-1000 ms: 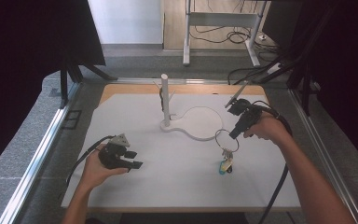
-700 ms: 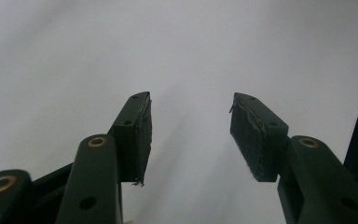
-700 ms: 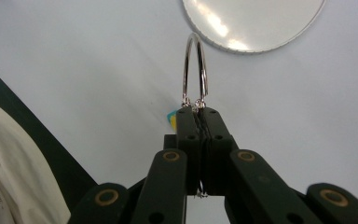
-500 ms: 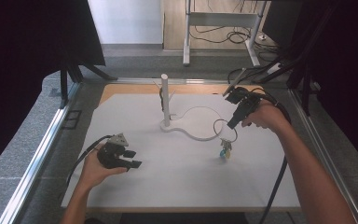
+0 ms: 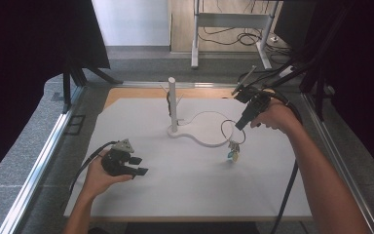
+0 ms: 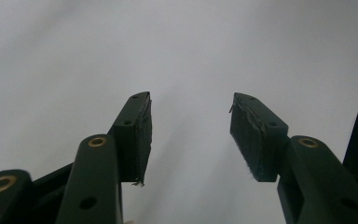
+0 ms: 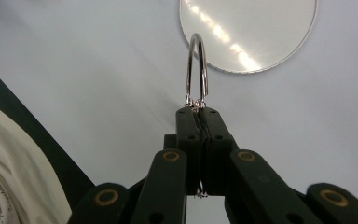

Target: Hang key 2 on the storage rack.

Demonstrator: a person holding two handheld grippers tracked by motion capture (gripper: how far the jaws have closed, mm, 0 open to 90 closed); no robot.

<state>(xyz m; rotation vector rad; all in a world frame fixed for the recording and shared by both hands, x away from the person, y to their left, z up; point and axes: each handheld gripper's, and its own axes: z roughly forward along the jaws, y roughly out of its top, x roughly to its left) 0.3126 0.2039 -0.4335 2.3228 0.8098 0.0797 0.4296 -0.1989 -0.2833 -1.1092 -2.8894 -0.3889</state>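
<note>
Metal ring with its keys now hangs off the desk, pinched in the right hand-held gripper, which has lifted it nearer the stand, probably to hook it there; the left hand-held gripper rests open and empty

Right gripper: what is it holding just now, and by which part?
The right gripper is shut on the metal ring of a key bunch, pinched at the ring's near edge; the keys dangle below it.
</note>
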